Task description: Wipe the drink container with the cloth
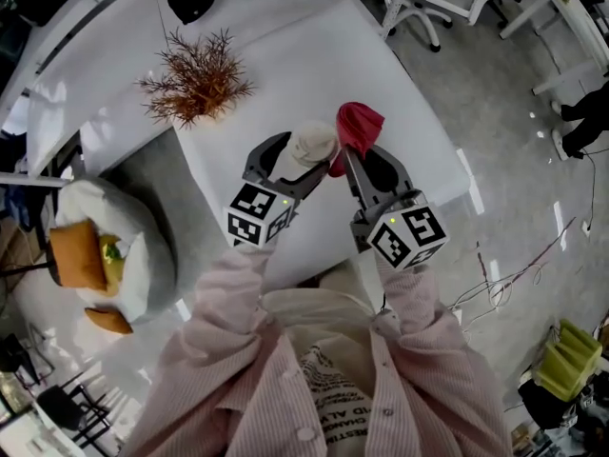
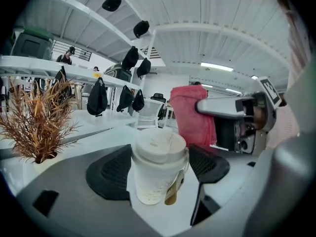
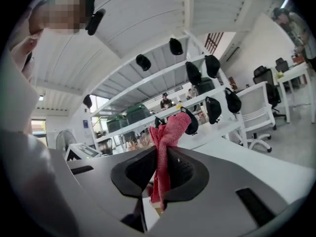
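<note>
A white paper cup with a lid (image 2: 158, 164) sits between the jaws of my left gripper (image 2: 158, 169), which is shut on it and holds it above the white table (image 1: 314, 74). In the head view the cup (image 1: 306, 149) is lifted and tilted, beside the red cloth (image 1: 357, 129). My right gripper (image 3: 160, 174) is shut on that red cloth (image 3: 165, 152), which bunches above and hangs below the jaws. From the left gripper view the cloth (image 2: 191, 115) hangs just right of and behind the cup, close to it. I cannot tell whether they touch.
A dried brown plant (image 1: 195, 82) stands on the table at the back left. A white chair with an orange cushion (image 1: 81, 255) is at the left. Office chairs (image 1: 423, 3) stand beyond the table's far right corner. Cables (image 1: 514, 274) lie on the floor.
</note>
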### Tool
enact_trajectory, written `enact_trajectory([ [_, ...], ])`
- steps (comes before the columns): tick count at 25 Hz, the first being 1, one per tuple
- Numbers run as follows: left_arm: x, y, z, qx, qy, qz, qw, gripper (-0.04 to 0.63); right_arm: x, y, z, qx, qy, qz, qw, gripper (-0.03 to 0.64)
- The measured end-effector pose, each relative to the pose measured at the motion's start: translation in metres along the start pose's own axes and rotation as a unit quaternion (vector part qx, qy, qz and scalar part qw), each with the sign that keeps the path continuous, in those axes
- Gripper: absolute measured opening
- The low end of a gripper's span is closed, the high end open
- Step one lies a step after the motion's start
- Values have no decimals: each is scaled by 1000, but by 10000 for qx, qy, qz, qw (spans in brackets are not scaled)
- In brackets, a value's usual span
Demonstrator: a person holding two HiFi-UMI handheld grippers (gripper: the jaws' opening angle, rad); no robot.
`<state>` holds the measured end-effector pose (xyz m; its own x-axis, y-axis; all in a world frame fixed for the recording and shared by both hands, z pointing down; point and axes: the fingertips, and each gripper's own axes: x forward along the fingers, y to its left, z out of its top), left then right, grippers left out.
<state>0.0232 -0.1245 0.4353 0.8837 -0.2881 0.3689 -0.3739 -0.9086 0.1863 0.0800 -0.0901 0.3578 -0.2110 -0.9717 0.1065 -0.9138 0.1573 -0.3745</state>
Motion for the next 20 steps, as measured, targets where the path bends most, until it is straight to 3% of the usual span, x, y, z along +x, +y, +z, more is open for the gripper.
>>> enact_trajectory([
  [6,-2,1,0,14,-71,3,10000,359,-14,-15,-23,1503,-644,-779,9835,41],
  [12,-1,0,3,-26,-158,53,9999,359,-12,-25,-52,2851,-941,-1039,9482,41],
  [20,0,1,5,-43,-285,119,9995,359,-1,-25,-62,3574,-1254,-953,9206,41],
])
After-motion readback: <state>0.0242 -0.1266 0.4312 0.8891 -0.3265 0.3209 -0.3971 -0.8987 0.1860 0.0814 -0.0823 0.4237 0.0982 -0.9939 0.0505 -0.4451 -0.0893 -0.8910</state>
